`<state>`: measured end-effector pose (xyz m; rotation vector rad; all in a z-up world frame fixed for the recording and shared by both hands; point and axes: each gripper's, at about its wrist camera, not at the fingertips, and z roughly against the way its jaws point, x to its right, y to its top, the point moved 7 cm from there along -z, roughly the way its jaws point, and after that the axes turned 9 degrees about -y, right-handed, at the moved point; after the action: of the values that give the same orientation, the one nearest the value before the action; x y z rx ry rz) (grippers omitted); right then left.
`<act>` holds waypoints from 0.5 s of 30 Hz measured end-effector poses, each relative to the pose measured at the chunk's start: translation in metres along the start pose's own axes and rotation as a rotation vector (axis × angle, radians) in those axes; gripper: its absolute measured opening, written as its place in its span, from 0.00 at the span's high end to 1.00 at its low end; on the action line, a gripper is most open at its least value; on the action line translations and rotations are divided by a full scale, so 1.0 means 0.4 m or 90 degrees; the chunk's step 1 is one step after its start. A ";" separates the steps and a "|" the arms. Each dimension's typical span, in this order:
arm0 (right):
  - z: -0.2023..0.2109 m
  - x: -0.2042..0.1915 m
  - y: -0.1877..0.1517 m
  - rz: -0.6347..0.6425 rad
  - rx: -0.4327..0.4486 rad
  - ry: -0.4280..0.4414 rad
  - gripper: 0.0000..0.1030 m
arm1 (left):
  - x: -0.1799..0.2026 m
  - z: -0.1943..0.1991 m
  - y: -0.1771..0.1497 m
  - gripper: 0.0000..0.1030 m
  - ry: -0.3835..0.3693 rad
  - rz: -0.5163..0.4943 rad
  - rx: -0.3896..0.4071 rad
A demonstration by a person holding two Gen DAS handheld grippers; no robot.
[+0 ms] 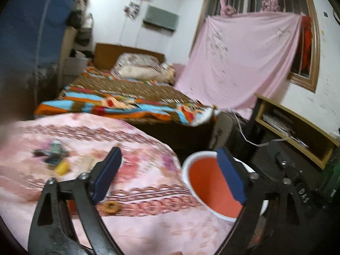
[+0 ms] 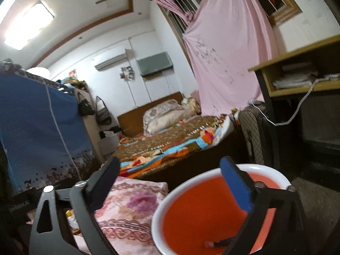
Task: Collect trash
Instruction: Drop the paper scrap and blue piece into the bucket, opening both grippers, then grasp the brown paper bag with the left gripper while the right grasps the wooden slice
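Observation:
An orange basin with a white rim (image 1: 206, 182) stands beside the pink floral cloth surface (image 1: 136, 153). My left gripper (image 1: 170, 174) is open and empty above the cloth's edge. On the cloth lie a brown ring-shaped scrap (image 1: 110, 207), a yellow piece (image 1: 62, 167) and a dark small clutter pile (image 1: 52, 153). In the right wrist view the basin (image 2: 191, 218) is close below my right gripper (image 2: 172, 188), which is open and empty. A small dark and pink scrap (image 2: 216, 244) lies in the basin. The pink cloth (image 2: 131, 208) is at its left.
A bed with a colourful blanket (image 1: 127, 97) lies behind. A blue fabric wardrobe (image 1: 31, 42) stands at the left. A wooden desk with papers (image 1: 297, 127) and a white cable stands at the right, under a pink sheet (image 1: 244, 63) hung over the window.

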<state>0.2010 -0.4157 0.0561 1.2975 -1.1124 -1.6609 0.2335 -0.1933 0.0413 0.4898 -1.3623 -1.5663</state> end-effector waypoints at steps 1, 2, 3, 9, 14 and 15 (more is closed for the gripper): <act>0.009 -0.016 0.003 0.006 0.008 0.011 0.00 | -0.013 0.017 0.004 0.13 0.014 0.000 0.013; 0.015 -0.028 0.005 0.010 0.013 0.019 0.00 | -0.033 0.043 0.007 0.11 0.035 -0.001 0.033; 0.022 -0.045 0.006 0.017 0.019 0.029 0.00 | -0.046 0.061 0.010 0.11 0.046 -0.001 0.047; 0.049 -0.133 -0.007 0.048 0.036 0.080 0.00 | -0.135 0.166 0.008 0.11 0.108 0.005 0.096; 0.077 -0.211 -0.024 0.088 0.049 0.117 0.00 | -0.197 0.241 0.013 0.11 0.154 0.001 0.126; 0.083 -0.225 -0.028 0.095 0.050 0.124 0.00 | -0.208 0.254 0.013 0.11 0.163 -0.003 0.130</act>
<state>0.1876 -0.3228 0.0795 1.3599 -1.1370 -1.3631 0.1919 -0.0690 0.0526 0.7913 -1.3270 -1.3211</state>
